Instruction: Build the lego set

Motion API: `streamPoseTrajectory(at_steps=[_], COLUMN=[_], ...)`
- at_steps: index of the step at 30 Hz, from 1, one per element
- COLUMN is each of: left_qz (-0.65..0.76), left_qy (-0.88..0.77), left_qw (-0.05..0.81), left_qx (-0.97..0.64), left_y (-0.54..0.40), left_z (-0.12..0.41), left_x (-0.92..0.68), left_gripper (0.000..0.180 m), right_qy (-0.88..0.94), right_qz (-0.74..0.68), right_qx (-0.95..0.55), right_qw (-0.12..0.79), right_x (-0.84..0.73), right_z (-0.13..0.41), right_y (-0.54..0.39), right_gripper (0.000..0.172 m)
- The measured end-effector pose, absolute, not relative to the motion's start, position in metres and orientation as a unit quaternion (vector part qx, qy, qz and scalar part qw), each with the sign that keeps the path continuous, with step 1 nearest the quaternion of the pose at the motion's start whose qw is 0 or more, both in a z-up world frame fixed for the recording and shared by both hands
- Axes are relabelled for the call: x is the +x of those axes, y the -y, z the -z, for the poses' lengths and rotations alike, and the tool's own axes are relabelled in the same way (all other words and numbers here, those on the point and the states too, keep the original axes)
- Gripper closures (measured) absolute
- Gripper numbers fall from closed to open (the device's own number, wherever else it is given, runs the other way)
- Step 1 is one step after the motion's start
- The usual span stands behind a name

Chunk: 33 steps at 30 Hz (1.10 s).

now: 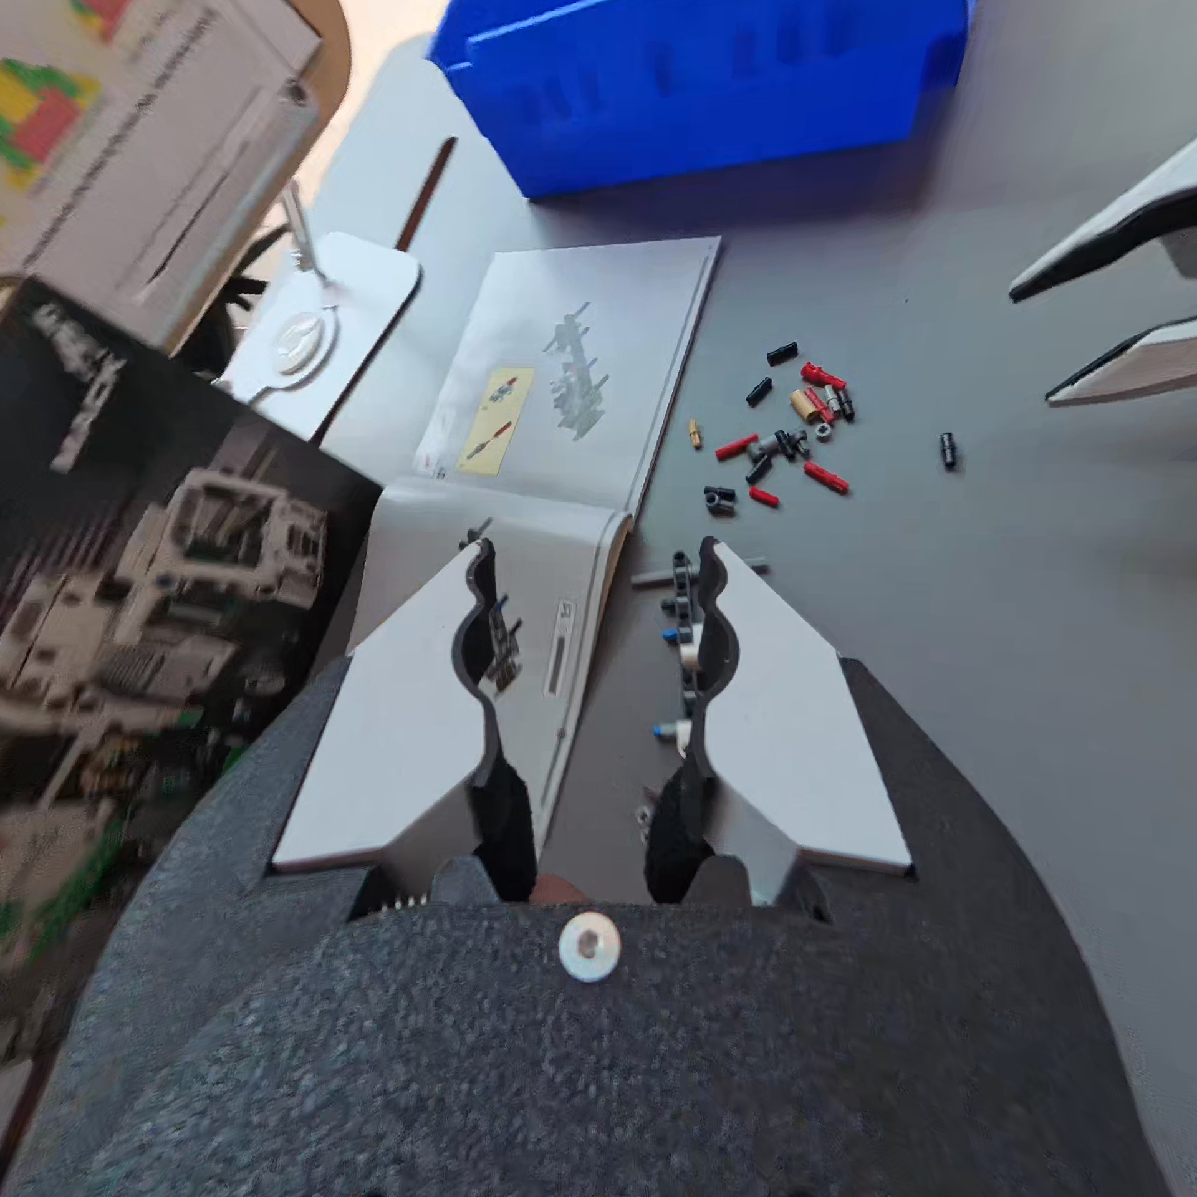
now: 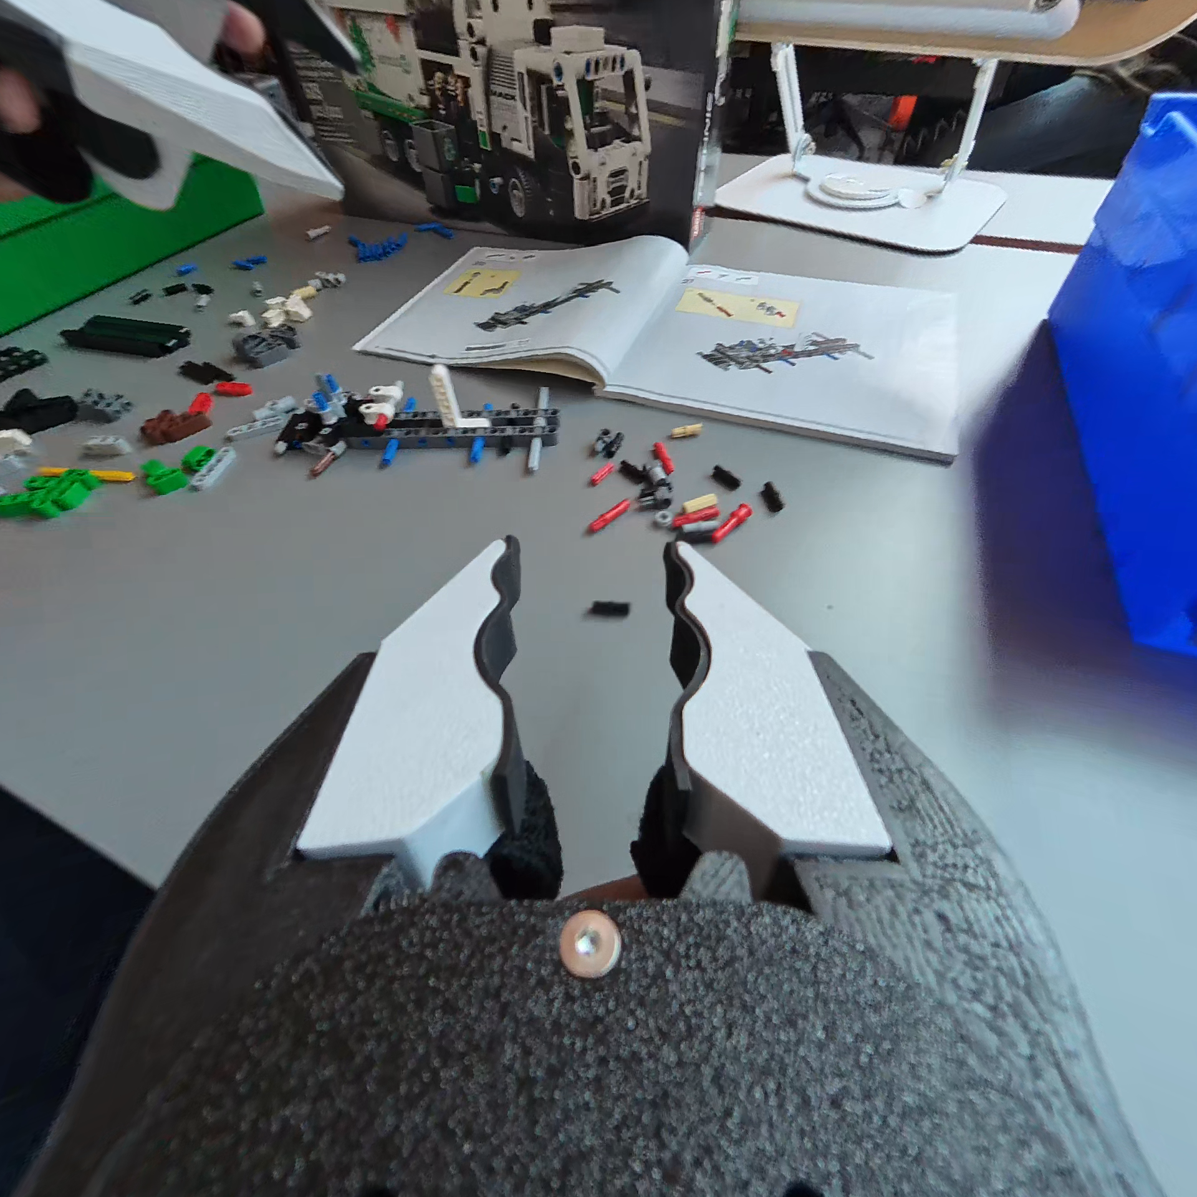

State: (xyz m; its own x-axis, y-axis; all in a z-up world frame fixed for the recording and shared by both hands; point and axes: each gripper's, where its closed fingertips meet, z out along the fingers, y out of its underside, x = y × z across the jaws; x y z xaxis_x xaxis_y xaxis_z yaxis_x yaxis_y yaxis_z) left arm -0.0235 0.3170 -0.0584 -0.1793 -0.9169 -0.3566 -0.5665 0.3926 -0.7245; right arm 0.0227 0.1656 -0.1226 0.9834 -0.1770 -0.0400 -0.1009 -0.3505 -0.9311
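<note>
Right claw (image 2: 591, 550) stands wide, empty, above small black plastic pin (image 2: 609, 607) at frame centre; left claw (image 1: 594, 550) wide, empty.

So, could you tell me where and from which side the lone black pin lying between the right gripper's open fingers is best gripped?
Probably from straight above, pads closing on the two long sides at mid-length. The black pin lies flat on the grey table, crosswise between the open fingers of the right gripper, so the gripper would likely need turning to avoid squeezing its ends.
</note>
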Motion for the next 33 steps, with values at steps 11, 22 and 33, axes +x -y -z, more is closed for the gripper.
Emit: streamPoseTrajectory(at_steps=[11, 22, 33], left_qz=[0.215, 0.269, 0.336], left_qy=[-0.855, -0.836, -0.813], left_qw=[0.213, 0.181, 0.133], left_qx=[-0.421, -0.444, -0.456], left_y=[-0.301, -0.279, -0.279], left_z=[0.168, 0.183, 0.177], left_x=[0.169, 0.186, 0.186], left_gripper=[0.101, 0.121, 0.123], right_qy=[-0.144, -0.186, -0.233], right_qz=[0.081, 0.053, 0.024], right_qx=[-0.826, -0.825, -0.830], right_qw=[0.539, 0.532, 0.505], right_x=[0.119, 0.152, 0.163], right_z=[0.123, 0.135, 0.149], right_y=[-0.175, -0.176, -0.201], right_gripper=[0.122, 0.122, 0.120])
